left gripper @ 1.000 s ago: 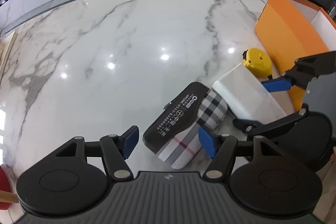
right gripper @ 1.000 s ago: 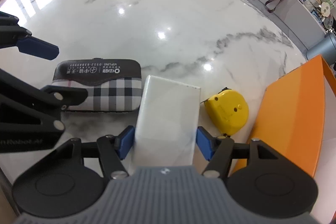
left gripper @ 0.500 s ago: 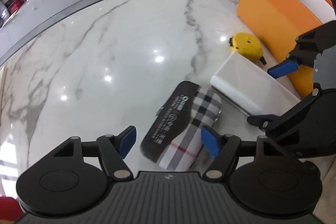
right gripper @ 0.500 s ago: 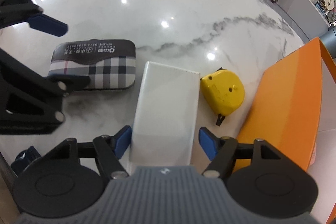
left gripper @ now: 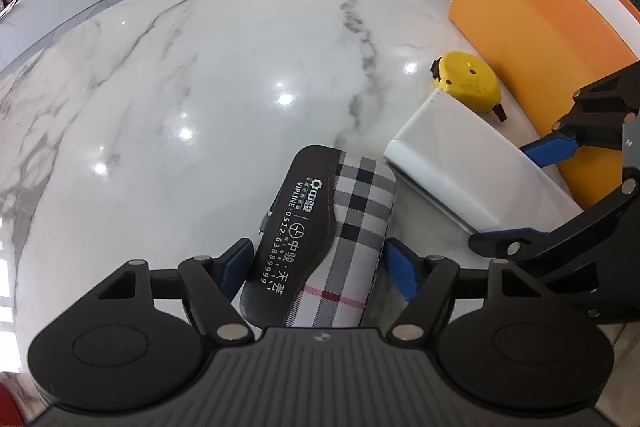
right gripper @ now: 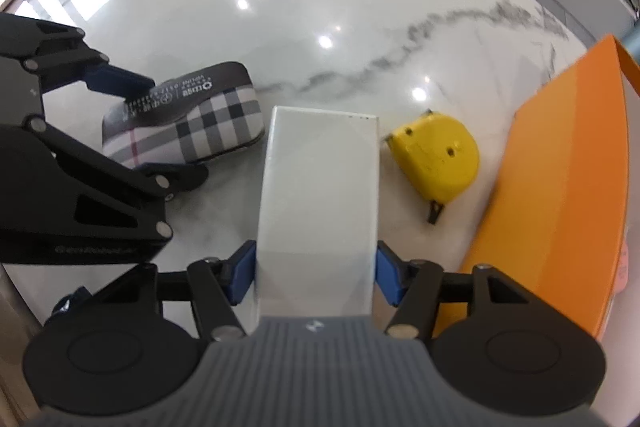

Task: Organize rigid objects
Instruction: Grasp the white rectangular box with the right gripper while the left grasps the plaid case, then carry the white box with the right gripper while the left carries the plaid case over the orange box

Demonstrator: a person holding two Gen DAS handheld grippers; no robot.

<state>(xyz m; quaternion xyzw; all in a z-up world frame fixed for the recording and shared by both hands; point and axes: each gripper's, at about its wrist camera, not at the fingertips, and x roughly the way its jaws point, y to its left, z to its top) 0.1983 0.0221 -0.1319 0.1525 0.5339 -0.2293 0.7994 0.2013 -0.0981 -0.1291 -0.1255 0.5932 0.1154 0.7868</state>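
While our left tongs [left gripper: 316,267] clamp the plaid fabric case with a black flap [left gripper: 320,227] at lower centre, we read "VIPLINE: 0512-63889999" on it. Our right tongs [right gripper: 316,275] pinch the white rectangular box [right gripper: 320,195] at centre on the white marble desk [right gripper: 320,7]; a yellow plastic tape measure [right gripper: 436,155] lies right of it, beside the orange cardboard box [right gripper: 560,167].

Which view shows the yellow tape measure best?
The right wrist view: the yellow tape measure lies close and whole, between the white box and the orange box. In the left wrist view it is farther off and smaller.
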